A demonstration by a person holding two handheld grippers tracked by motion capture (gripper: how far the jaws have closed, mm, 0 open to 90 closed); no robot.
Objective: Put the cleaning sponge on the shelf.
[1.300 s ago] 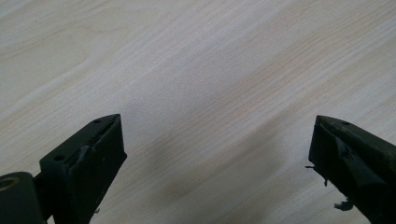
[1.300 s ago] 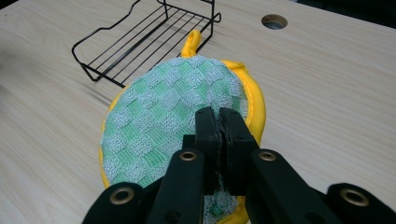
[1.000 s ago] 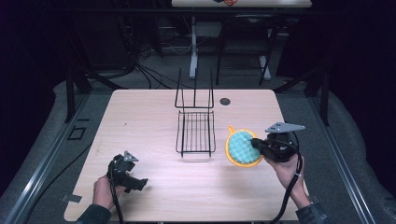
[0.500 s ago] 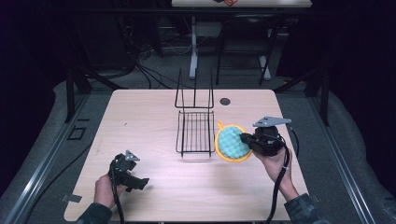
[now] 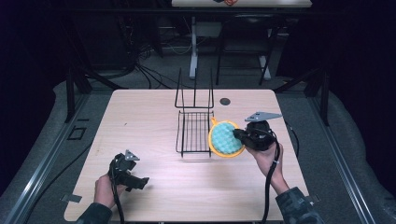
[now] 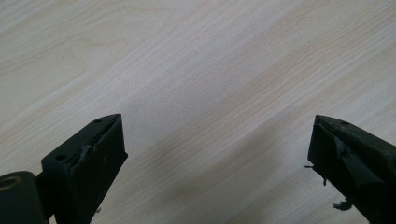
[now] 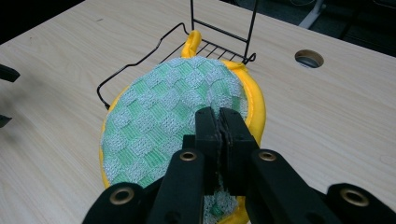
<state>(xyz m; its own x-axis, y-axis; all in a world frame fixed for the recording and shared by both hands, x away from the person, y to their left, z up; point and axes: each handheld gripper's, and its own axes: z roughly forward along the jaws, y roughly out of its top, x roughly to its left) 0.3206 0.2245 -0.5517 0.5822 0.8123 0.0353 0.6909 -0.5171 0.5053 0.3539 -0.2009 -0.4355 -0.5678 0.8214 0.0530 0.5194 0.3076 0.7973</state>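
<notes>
the pot holder (image 7: 177, 112) — green checked cloth with a yellow rim — hangs pinched at its near edge in your right gripper (image 5: 239, 135), at about 4 o'clock on the table (image 5: 140, 121), its far edge just at the right side of the wire rack (image 5: 194, 133). judging by that, you are carrying it to the rack: lift the loop end over the side wire before you lower it, keep the cloth level so it does not snag, and let go once it lies flat on the grid. your left gripper (image 6: 215, 154) rests at 7 o'clock, jaws wide with nothing between them — leave it there. whether the cloth already touches the wire is hard to tell; its underside and the pinched edge are hidden by the jaws.
</notes>
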